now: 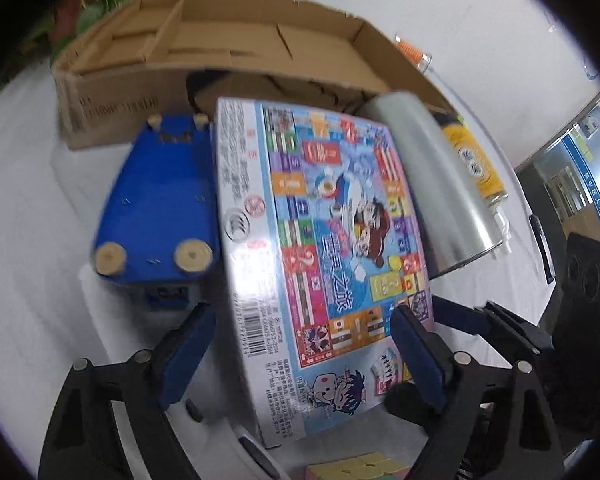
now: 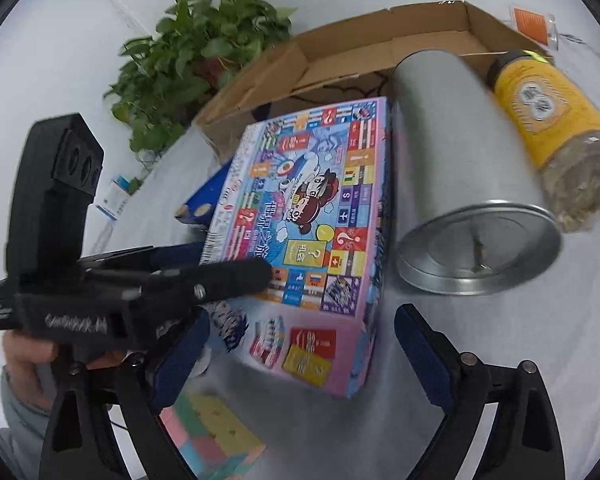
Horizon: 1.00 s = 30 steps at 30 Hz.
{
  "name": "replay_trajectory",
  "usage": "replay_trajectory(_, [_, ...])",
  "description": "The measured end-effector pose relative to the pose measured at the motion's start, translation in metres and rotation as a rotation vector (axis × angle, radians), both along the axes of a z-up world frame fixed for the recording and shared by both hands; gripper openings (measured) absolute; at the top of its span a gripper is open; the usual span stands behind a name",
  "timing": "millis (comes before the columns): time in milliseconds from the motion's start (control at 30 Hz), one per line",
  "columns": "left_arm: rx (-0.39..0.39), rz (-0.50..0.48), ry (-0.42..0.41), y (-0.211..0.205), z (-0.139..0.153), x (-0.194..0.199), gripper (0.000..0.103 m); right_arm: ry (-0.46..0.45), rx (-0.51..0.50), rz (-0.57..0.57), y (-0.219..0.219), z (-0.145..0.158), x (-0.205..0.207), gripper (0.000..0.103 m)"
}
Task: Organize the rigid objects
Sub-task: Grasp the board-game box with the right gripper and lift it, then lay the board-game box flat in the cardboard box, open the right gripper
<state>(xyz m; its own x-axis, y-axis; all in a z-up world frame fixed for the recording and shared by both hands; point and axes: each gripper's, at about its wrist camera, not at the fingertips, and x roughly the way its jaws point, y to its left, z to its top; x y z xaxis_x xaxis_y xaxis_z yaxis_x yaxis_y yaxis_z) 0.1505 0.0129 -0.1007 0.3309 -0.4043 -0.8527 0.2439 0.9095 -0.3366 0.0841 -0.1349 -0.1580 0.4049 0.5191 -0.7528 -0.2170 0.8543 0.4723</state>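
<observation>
On the white worktop (image 2: 440,360), a colourful board game box (image 1: 320,240) lies flat in front of an open cardboard carton (image 1: 228,48). Its printed face shows cartoon characters, flag squares, question marks and large Chinese characters; a barcode runs along its long side, though the small print is too blurred to read. The left tool (image 1: 300,344) straddles the near end of this box, one blue pad beside the barcode edge and the other pressed against the printed face; whether it truly clamps the box cannot be told. The right wrist view shows that tool's black body (image 2: 112,292) reaching over the box, with the person's hand (image 2: 28,356) behind it. The right tool (image 2: 304,356) stands wide apart, holding nothing, near the box's pink end panel.

Just beside the box on one side lies a silver metal can (image 2: 460,184) on its side, and touching that, a yellow-labelled jar (image 2: 548,116) with Chinese characters on a round emblem. On the other side a blue wooden toy (image 1: 160,208) shows round wooden wheels. A pastel puzzle cube (image 2: 212,432) sits nearest the cameras. A leafy potted plant (image 2: 192,48) stands behind the carton, whose side carries blurred black print.
</observation>
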Motion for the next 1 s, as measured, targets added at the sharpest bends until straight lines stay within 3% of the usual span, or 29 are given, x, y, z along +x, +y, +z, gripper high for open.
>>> replay_trajectory(67, [0.006,-0.014,0.036,-0.003,-0.010,0.004,0.081,0.023,-0.047,-0.009,0.011,-0.010,0.007,0.087])
replay_trajectory(200, [0.013,-0.001,-0.020,0.001,-0.004,-0.007,0.073,-0.016,-0.113,-0.022,0.027,-0.007,0.000,0.086])
replay_trajectory(367, [0.042,0.022,-0.185,0.004,0.037,-0.031,0.071,-0.144,-0.142,-0.047,0.040,0.036,-0.016,0.085])
replay_trajectory(500, [0.049,0.043,-0.336,0.006,0.084,-0.029,0.071,-0.249,-0.132,-0.062,0.040,0.078,-0.005,0.085])
replay_trajectory(667, [0.057,0.034,-0.461,0.005,0.135,0.010,0.071,-0.357,-0.166,-0.065,0.040,0.126,0.050,0.085])
replay_trajectory(767, [0.042,0.057,-0.487,0.004,0.153,0.045,0.071,-0.374,-0.171,-0.052,0.043,0.143,0.086,0.085])
replay_trajectory(867, [0.035,0.077,-0.486,0.013,0.162,0.078,0.071,-0.370,-0.191,-0.032,0.053,0.149,0.119,0.085])
replay_trajectory(1000, [0.038,0.094,-0.430,0.024,0.152,0.114,0.071,-0.310,-0.184,0.002,0.060,0.133,0.153,0.086])
